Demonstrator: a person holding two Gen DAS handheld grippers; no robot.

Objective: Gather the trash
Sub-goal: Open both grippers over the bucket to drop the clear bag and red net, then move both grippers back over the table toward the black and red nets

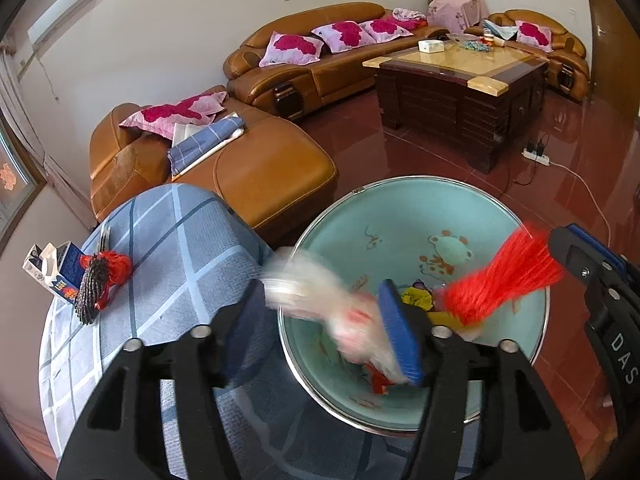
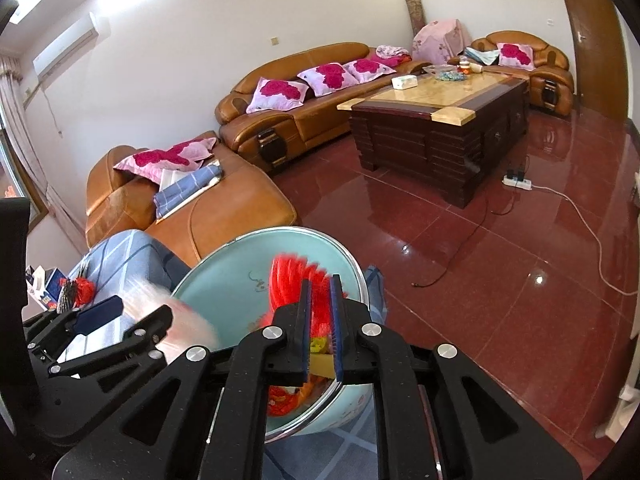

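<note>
A pale green basin with trash in it stands on a blue checked tablecloth. My left gripper is open over the basin's near left rim; a blurred white plastic wrapper is between its fingers, in motion. My right gripper is over the basin with its jaws close together, and a blurred red mesh bag is in front of its fingertips; it also shows in the left wrist view. I cannot tell if the bag is gripped.
On the cloth's far left lie a blue and white carton, a red mesh bundle and a dark scrubber. A brown leather sofa, a wooden coffee table and a power strip with cords stand beyond.
</note>
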